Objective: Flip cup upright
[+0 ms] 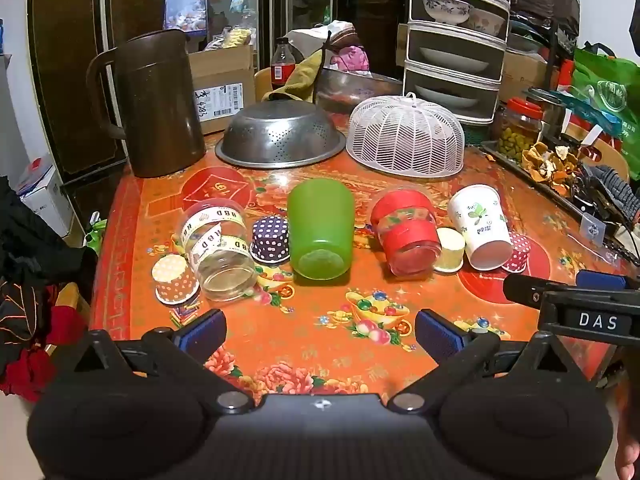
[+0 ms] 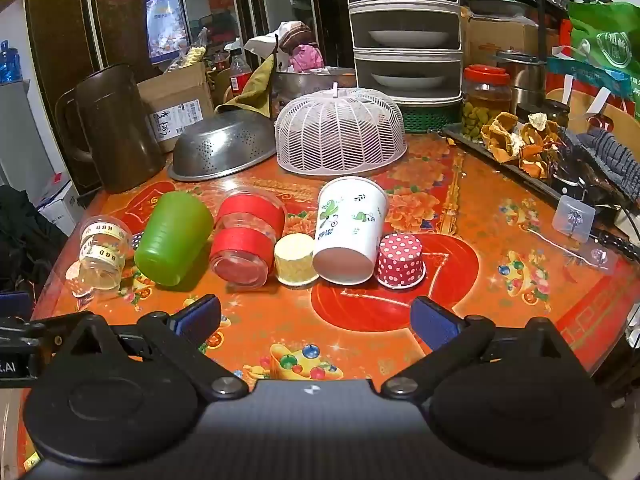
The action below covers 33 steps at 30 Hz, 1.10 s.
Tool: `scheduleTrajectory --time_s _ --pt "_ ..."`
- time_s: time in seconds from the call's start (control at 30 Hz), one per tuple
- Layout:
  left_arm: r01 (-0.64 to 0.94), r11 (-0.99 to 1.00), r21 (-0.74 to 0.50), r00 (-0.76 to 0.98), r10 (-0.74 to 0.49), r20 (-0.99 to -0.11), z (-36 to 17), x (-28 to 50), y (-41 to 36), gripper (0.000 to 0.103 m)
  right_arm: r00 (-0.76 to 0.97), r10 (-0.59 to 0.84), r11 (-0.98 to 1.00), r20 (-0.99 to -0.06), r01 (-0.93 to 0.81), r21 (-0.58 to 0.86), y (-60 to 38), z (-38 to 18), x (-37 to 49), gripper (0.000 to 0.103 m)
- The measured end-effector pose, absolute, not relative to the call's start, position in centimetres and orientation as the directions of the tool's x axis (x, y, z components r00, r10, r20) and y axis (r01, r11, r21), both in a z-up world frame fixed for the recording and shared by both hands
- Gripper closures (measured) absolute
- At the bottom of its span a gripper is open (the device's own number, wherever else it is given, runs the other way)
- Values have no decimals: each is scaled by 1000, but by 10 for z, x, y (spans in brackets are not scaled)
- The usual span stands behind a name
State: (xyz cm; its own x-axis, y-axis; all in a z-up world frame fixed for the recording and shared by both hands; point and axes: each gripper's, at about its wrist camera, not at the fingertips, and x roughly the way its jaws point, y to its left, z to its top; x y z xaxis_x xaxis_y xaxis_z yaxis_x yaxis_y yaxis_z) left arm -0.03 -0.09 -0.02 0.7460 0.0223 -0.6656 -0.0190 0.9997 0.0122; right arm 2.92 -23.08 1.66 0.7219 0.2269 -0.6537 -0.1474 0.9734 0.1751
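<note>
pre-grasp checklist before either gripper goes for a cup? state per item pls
1. Left gripper open, nothing between the fingers: ok.
2. Right gripper open, nothing held: ok.
3. Cups upright: not ok; green cup, red-banded clear cup and white paper cup lie on their sides, bases toward the cameras.
4. Clearance around white paper cup: not ok; yellow paper liner and red dotted liner crowd it.
5. Bare table in front for standing cups: ok.
6. Cups empty: cannot tell.
</note>
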Motion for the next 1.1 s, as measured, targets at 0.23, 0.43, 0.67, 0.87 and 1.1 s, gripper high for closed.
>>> scheduleTrajectory --time_s 0.23,0.43,0.67,0.87,1.1 --pt "-26 1000 6 745 24 -667 -3 2 -5 1 721 225 974 -655 -148 172 -231 17 30 1" --pt "-15 1000 -7 745 7 -667 -2 1 -2 1 725 218 976 -653 -148 162 -230 18 30 1" --pt "-22 1000 -13 746 8 -666 0 -1 1 1 724 221 975 -653 -148 166 -231 17 29 1" --pt "-21 1000 -14 745 7 -667 0 -2 1 1 723 221 975 -655 -147 166 -232 17 29 1" --pt "-19 1000 -14 745 5 -667 0 -2 1 1 723 220 975 -655 -148 164 -232 17 29 1"
